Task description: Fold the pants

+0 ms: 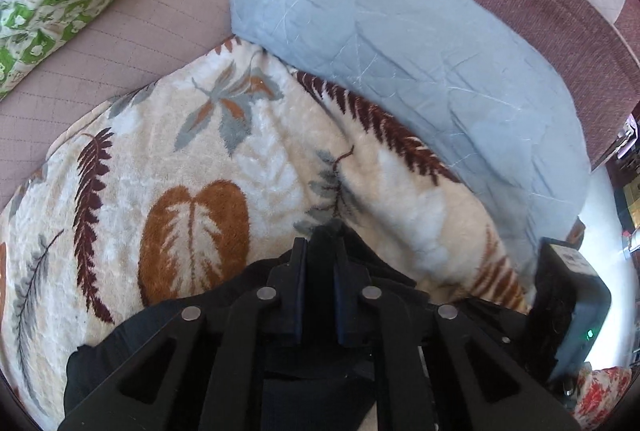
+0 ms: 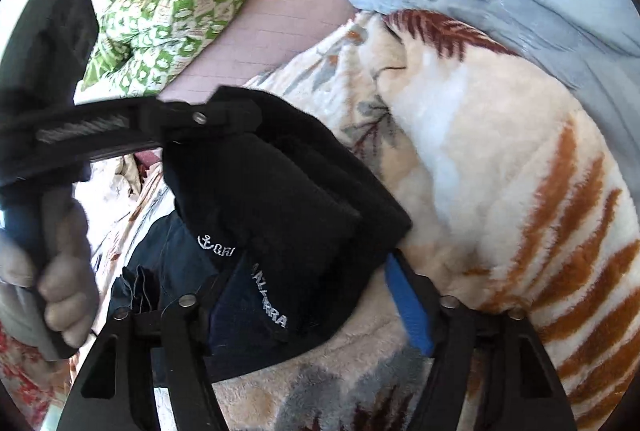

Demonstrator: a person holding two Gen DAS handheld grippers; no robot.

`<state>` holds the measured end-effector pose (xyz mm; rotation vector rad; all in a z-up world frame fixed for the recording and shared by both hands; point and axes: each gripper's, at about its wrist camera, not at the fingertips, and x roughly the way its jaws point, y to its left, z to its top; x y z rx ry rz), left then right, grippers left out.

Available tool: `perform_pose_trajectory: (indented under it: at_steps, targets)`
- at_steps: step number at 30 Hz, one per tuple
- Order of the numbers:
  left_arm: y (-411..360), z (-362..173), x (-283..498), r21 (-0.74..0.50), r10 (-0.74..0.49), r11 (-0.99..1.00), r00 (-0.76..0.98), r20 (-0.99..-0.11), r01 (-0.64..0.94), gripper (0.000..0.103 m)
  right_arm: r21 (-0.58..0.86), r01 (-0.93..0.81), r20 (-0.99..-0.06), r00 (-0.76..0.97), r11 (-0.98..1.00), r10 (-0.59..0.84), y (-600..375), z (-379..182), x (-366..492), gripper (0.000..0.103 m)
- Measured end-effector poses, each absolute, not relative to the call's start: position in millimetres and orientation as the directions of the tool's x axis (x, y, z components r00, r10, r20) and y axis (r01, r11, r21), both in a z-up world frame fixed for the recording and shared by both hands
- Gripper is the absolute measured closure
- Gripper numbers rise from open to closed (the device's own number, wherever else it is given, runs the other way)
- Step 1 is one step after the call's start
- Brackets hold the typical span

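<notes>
The black pants (image 2: 288, 215) lay bunched on the leaf-print blanket (image 2: 500, 159) on the bed. Our left tongs (image 1: 320, 263) were clamped on a pinch of their cloth; our right tongs (image 2: 304, 295) stood spread wide around a folded part, gripping nothing. To fold cleanly, we judged we should close the right on the matching edge and draw both level. Most of the pants were hidden beneath the tongs, so we could not make out waistband or legs.
</notes>
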<state>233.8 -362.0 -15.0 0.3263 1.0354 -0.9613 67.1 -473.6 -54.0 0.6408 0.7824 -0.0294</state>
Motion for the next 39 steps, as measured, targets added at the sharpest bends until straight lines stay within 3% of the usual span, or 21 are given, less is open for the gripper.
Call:
perform_pose_trajectory:
  at_steps: [3,6,13,19,26,29,31,32,34,36,39]
  targets:
    - [-352.1,-7.5,226.0,-0.188,-0.522,0.572,0.178,-0.834,0.798,0.093,0.631,0.193,-0.601,0.734,0.751,0.316,-480.7,-51.9,65.0,0.078]
    - [-336.8,5.6,219.0,-0.197,-0.541,0.582,0.195,-0.818,0.789,0.093,0.657,0.193,-0.581,0.746,0.729,0.326,-478.0,-45.5,58.5,0.085]
    - [-273.1,41.1,208.3,-0.235,-0.587,0.625,0.250,-0.770,0.744,0.093,0.538,0.095,-0.575,0.768,0.838,0.283,-421.4,4.1,44.6,0.086]
    - [-178.8,46.5,220.5,-0.324,-0.607,0.708,0.307,-0.733,0.628,0.092,0.487,-0.011,-0.595,0.728,0.873,0.341,-349.8,29.8,55.5,0.086]
    - [-65.9,15.2,237.2,-0.413,-0.589,0.789,0.370,-0.718,0.455,0.092,0.355,-0.178,-0.683,0.621,0.918,0.385,-233.7,25.6,84.7,0.087]
    - [-34.2,-8.9,242.2,-0.405,-0.537,0.833,0.372,-0.757,0.377,0.087,0.266,-0.228,-0.751,0.560,0.937,0.349,-191.6,7.1,99.5,0.087]
    - [-14.9,-17.6,242.1,-0.412,-0.522,0.846,0.367,-0.770,0.339,0.083,0.185,-0.250,-0.798,0.527,0.950,0.294,-174.1,-7.0,103.9,0.080]
    - [-4.1,-17.5,239.9,-0.419,-0.523,0.847,0.377,-0.764,0.327,0.075,0.168,-0.261,-0.803,0.523,0.951,0.286,-170.8,-9.0,102.0,0.078]
    - [18.0,-12.8,232.1,-0.437,-0.529,0.848,0.408,-0.744,0.301,0.062,0.200,-0.286,-0.791,0.517,0.937,0.327,-175.5,-4.0,94.8,0.061]
    - [38.9,-8.0,222.1,-0.474,-0.543,0.840,0.443,-0.714,0.266,0.055,0.266,-0.314,-0.774,0.495,0.911,0.396,-185.6,5.7,85.3,0.051]
    - [67.7,-5.5,203.5,-0.516,-0.533,0.836,0.501,-0.682,0.187,0.051,0.318,-0.332,-0.742,0.496,0.888,0.451,-203.5,25.7,74.0,0.051]
